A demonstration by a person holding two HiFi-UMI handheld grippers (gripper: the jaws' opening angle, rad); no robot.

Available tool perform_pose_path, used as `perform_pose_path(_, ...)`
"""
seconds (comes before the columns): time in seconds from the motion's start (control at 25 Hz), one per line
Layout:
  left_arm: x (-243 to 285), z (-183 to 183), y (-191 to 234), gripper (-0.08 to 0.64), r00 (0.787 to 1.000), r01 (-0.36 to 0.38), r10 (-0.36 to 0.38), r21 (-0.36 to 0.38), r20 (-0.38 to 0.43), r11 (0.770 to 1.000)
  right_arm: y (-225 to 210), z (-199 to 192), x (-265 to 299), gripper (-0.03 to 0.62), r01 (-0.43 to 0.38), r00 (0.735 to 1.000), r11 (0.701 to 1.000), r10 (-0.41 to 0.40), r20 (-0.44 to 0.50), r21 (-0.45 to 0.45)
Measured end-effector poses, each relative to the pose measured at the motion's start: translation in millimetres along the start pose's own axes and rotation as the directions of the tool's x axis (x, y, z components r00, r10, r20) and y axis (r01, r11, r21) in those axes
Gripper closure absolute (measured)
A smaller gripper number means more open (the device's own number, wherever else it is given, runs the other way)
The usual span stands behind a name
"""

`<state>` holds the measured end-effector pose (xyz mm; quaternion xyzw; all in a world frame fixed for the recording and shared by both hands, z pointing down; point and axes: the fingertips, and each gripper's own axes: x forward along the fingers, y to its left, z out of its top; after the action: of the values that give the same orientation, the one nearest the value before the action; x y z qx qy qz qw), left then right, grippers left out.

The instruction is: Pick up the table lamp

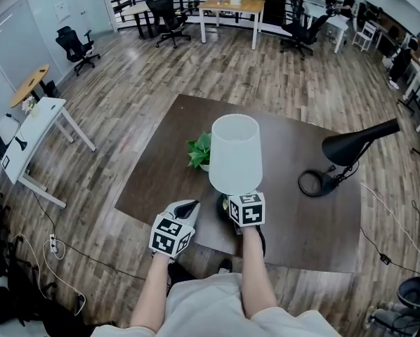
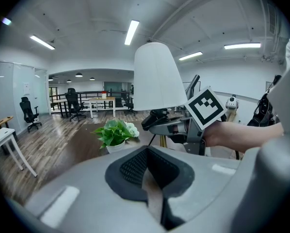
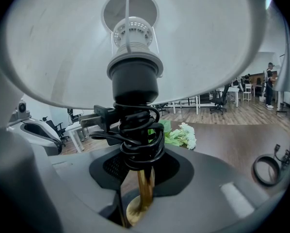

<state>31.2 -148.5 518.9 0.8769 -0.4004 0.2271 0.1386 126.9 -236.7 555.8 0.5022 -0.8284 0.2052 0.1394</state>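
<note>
The table lamp (image 1: 234,153) has a white shade and a brass stem (image 3: 145,183), with its black cord wound round the stem just under the socket. It stands near the front of a dark brown table (image 1: 154,160). My right gripper (image 1: 227,202) reaches in under the shade, and its jaws are closed on the brass stem (image 3: 144,176). In the left gripper view the lamp (image 2: 157,76) is held by the right gripper (image 2: 157,123). My left gripper (image 1: 187,208) hovers just left of the lamp, its jaws (image 2: 146,152) a narrow slit apart with nothing between them.
A small potted green plant (image 1: 199,151) stands just left of and behind the lamp. A black desk lamp (image 1: 350,149) with a ring base (image 1: 314,182) sits at the table's right. A white desk (image 1: 41,128) and office chairs stand on the wooden floor beyond.
</note>
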Motion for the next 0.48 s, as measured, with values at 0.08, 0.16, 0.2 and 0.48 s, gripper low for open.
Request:
perform_pose_path(0.08, -0.1, 0.3, -0.1, 0.560, 1.000, 0.003, -0.003, 0.000, 0.000, 1.000, 0.4, 0.6, -0.1, 0.459, 0.001, 1.000, 1.000, -0.001, 0.002, 0.005)
perform_pose_path(0.16, -0.2, 0.4, -0.9, 0.560, 1.000, 0.008, -0.008, 0.000, 0.000, 1.000, 0.8, 1.7, -0.2, 0.459, 0.003, 1.000, 1.000, -0.003, 0.005, 0.006)
perform_pose_path(0.2, 0.0, 0.0, -1.5, 0.560, 1.000, 0.010, -0.010, 0.002, -0.001, 1.000, 0.6, 1.7, -0.2, 0.459, 0.003, 1.000, 1.000, -0.003, 0.006, 0.005)
perform_pose_path(0.48, 3.8, -2.8, -8.1, 0.560, 1.000, 0.016, -0.015, 0.031, -0.016, 0.999, -3.4, -1.3, -2.5, 0.460, 0.006, 1.000, 1.000, -0.007, 0.013, 0.030)
